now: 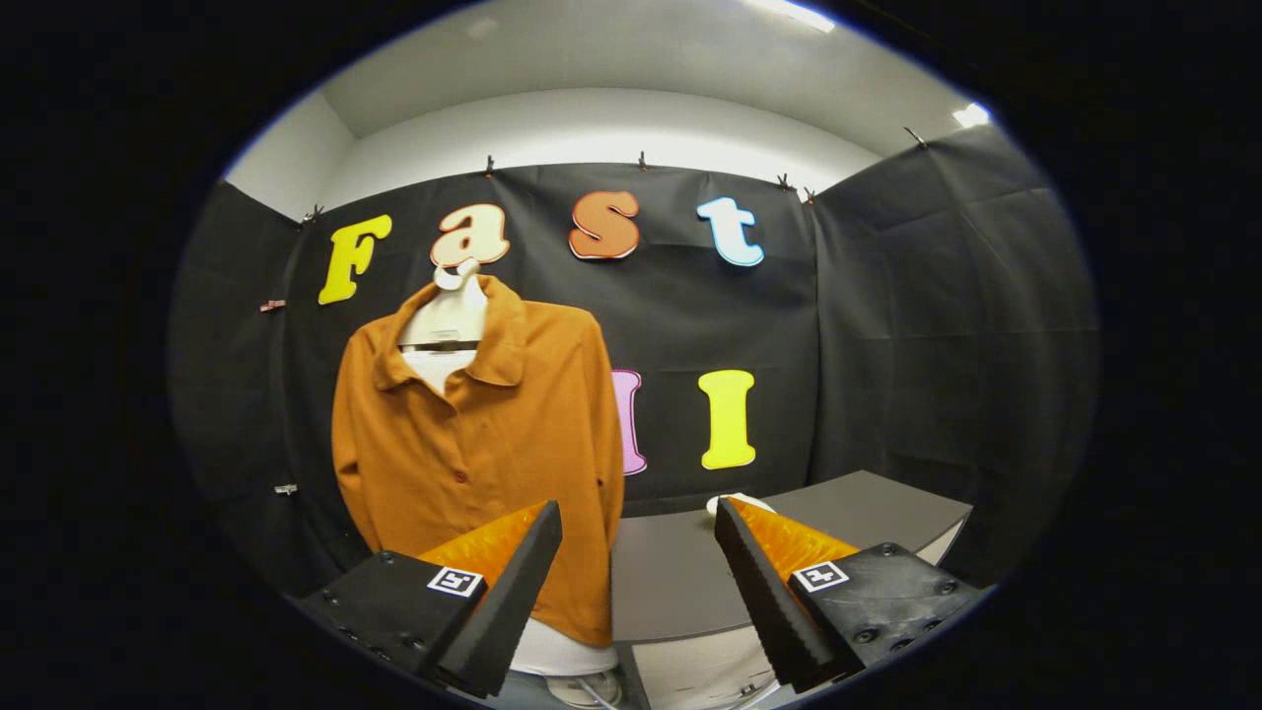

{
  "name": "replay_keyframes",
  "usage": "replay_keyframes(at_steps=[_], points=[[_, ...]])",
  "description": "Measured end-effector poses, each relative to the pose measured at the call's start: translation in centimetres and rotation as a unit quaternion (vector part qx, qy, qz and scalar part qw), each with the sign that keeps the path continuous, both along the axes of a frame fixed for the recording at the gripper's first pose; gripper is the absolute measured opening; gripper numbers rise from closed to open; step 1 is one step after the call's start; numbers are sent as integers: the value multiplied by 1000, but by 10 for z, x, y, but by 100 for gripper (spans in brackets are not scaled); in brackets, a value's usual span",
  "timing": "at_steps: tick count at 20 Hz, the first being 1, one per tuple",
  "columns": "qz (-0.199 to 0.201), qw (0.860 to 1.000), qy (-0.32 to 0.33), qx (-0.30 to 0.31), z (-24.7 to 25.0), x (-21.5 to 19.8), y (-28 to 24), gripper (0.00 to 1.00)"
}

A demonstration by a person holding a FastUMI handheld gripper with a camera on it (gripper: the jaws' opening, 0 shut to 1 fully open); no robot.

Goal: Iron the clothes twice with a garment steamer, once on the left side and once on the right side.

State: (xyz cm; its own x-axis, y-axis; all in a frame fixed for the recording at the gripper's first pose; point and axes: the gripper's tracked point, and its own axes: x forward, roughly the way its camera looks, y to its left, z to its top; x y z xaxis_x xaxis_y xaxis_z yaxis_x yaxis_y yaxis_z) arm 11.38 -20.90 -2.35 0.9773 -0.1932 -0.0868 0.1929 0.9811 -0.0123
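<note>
An orange-brown button shirt [483,444] hangs on a pale mannequin torso [446,320] against the black cloth wall, ahead of my left finger. My gripper [639,523] is open with nothing between its fingers. A small white object [735,503] peeks out just behind my right fingertip on the grey table; I cannot tell what it is.
A grey table [680,572] stands to the right of the shirt, beyond and between my fingers. The mannequin's white base [562,651] shows below the shirt's hem. Black cloth walls close the booth on all sides.
</note>
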Motion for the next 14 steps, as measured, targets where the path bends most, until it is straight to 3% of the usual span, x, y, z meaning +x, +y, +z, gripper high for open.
replay_keyframes(at_steps=[7,14], points=[[-13,999,27,11,-19,34,-84,98],[-38,994,94,42,-69,62,-141,98]])
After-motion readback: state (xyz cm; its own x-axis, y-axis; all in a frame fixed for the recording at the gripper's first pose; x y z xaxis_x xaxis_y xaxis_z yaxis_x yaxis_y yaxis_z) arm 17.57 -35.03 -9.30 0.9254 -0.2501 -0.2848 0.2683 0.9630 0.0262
